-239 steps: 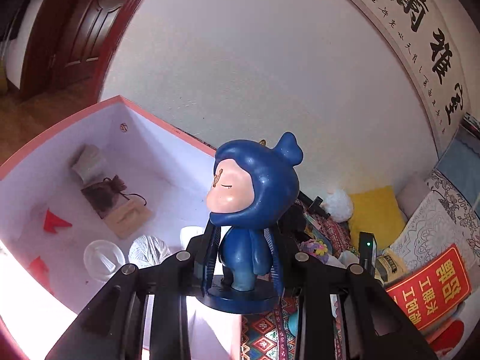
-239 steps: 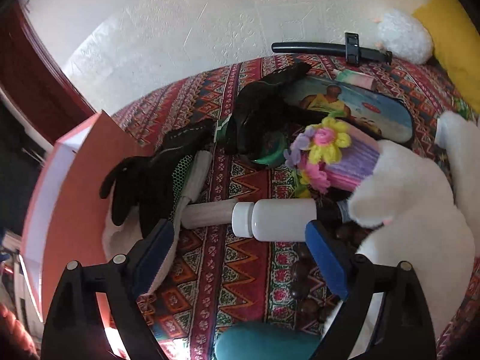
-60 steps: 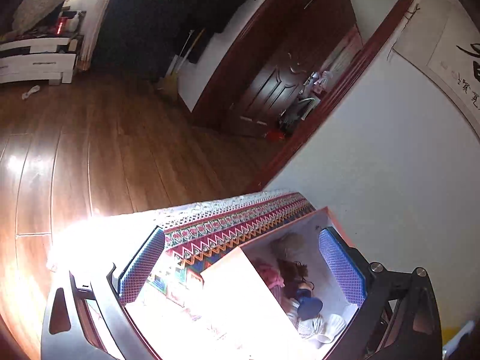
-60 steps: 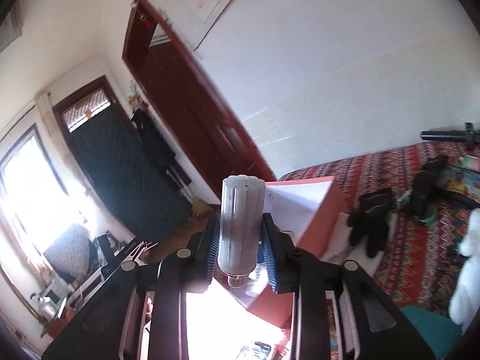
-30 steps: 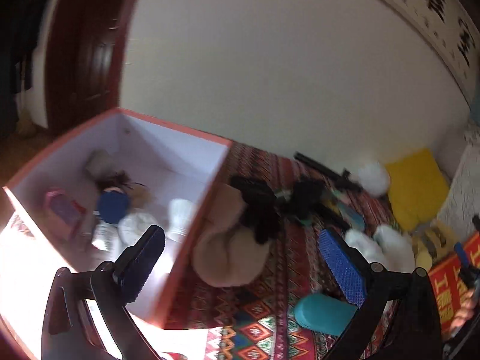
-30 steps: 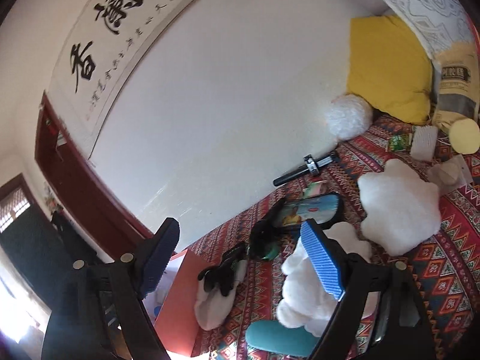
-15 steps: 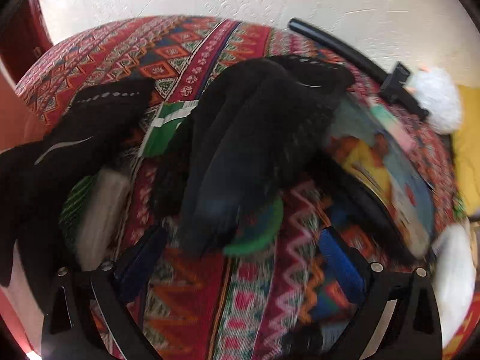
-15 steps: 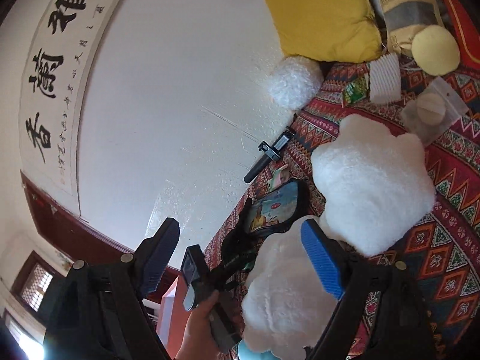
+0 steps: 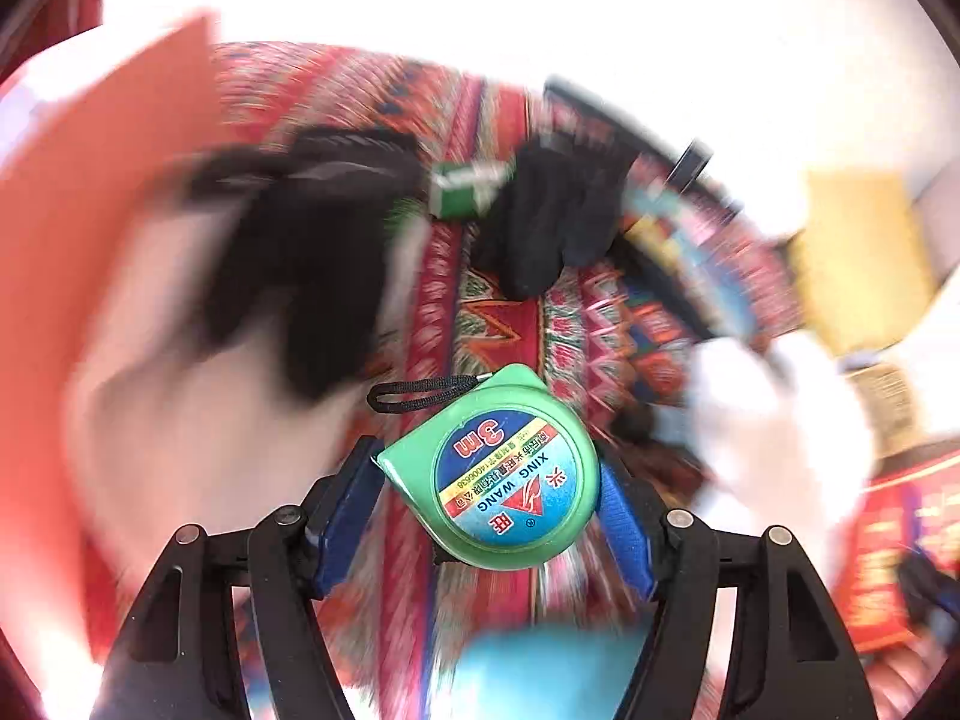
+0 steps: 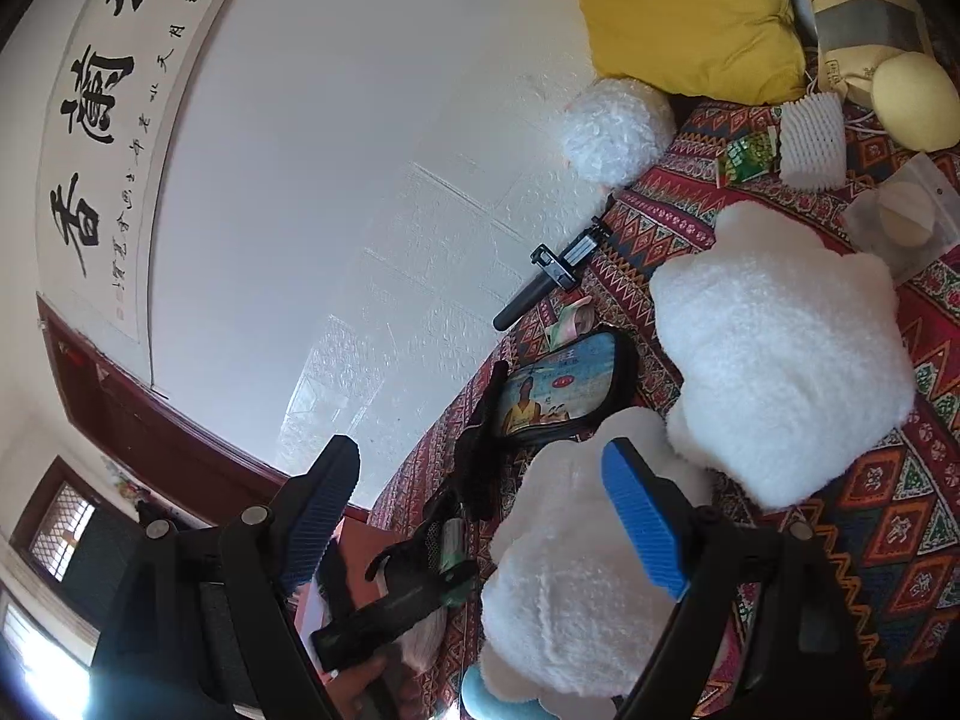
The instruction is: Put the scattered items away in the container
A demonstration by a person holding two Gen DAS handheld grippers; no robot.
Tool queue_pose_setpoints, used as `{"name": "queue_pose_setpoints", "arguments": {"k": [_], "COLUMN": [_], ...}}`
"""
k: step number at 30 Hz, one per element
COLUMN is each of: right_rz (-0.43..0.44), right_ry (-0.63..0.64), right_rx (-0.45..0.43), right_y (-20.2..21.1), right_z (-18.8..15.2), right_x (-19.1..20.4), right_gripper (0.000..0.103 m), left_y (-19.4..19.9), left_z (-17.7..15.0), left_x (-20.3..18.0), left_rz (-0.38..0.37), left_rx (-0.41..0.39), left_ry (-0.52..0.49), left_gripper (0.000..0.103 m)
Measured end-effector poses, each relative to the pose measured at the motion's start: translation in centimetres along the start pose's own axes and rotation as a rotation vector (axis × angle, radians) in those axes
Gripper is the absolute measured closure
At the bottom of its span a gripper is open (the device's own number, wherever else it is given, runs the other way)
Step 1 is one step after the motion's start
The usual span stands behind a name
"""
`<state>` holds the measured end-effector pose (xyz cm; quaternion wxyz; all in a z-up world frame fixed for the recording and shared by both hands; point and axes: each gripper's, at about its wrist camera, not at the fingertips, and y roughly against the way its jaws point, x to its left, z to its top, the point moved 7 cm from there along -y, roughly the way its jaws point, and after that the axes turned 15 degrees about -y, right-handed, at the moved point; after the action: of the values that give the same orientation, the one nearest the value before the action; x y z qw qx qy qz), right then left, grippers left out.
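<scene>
wall: white embossed wallpaper (image 10: 372,192) with a raised brick-like relief fills most of the right wrist view.
scroll: a long calligraphy scroll (image 10: 114,96) with black brush characters and a small red seal hangs high on that wall.
door frame: dark red wood trim (image 10: 150,420) runs below the scroll's end.
window: a latticed window (image 10: 60,531) sits at lower left, with bright daylight glaring beneath it.
surface: a red geometric-patterned cloth (image 10: 888,516) covers the furniture against the wall.
cushion: a yellow cushion (image 10: 678,12) leans in the corner.
light: the left wrist view is blurred, its upper part washed out white.
</scene>
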<state>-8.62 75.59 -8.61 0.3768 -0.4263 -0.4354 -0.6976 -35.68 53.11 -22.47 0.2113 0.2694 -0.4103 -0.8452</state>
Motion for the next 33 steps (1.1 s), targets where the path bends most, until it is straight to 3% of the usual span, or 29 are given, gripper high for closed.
{"name": "queue_pose_setpoints", "arguments": {"k": [2, 4, 8, 11, 13, 18, 20, 21, 23, 26, 28, 31, 33], "right_rz": [0.025, 0.057, 0.092, 0.097, 0.078, -0.099, -0.183, -0.199, -0.167, -0.103, -0.131, -0.258, -0.404], "right_ry": [0.037, 0.083, 0.223, 0.322, 0.360, 0.310, 0.284, 0.261, 0.175, 0.105, 0.143, 0.274, 0.394], "right_rx": [0.016, 0.047, 0.163, 0.323, 0.433, 0.559, 0.536, 0.521, 0.515, 0.477, 0.414, 0.280, 0.137], "right_y": [0.0, -0.4, -2.9, -6.4, -9.1, -15.5, -16.5, -16.4, -15.8, -13.9, -12.7, -10.9, -9.9], "right_z": [-1.1, -2.9, -8.8, -14.8, -18.3, -21.9, -20.7, -19.7, -17.5, -14.7, -13.0, -11.0, -9.8], "right_x": [1.7, 3.7, 8.2, 10.2, 10.0, 5.0, 2.5, 1.4, 0.3, 0.3, 0.4, 0.6, 0.9], "right_gripper": [0.019, 0.019, 0.019, 0.017, 0.012, 0.011, 0.011, 0.017, 0.029, 0.029, 0.029, 0.034, 0.034], "left_y": [6.4, 12.3, 19.2, 20.4, 20.8, 21.6, 21.7, 21.5, 21.1, 20.2, 19.8, 19.3, 19.2], "left_z": [-0.5, -0.9, -2.2, -3.0, -2.4, -2.2, -2.5, -2.4, -2.3, -2.1, -2.2, -2.4, -2.2], "left_x": [1.6, 3.5, 8.1, 11.2, 12.2, 13.1, 13.4, 13.6, 14.0, 14.9, 14.9, 14.7, 14.6], "left_rz": [-0.022, 0.010, 0.062, 0.012, -0.012, -0.012, -0.001, 0.006, 0.009, 0.006, -0.005, -0.022, -0.018], "left_rx": [-0.132, -0.265, -0.438, -0.473, -0.467, -0.461, -0.449, -0.443, -0.431, -0.413, -0.404, -0.399, -0.398], "left_ry": [0.026, 0.039, 0.077, 0.164, 0.169, 0.158, 0.157, 0.156, 0.153, 0.160, 0.168, 0.172, 0.168], "left_gripper": [0.035, 0.035, 0.035, 0.035, 0.035, 0.035, 0.035, 0.035, 0.035, 0.035, 0.035, 0.035, 0.035]}}
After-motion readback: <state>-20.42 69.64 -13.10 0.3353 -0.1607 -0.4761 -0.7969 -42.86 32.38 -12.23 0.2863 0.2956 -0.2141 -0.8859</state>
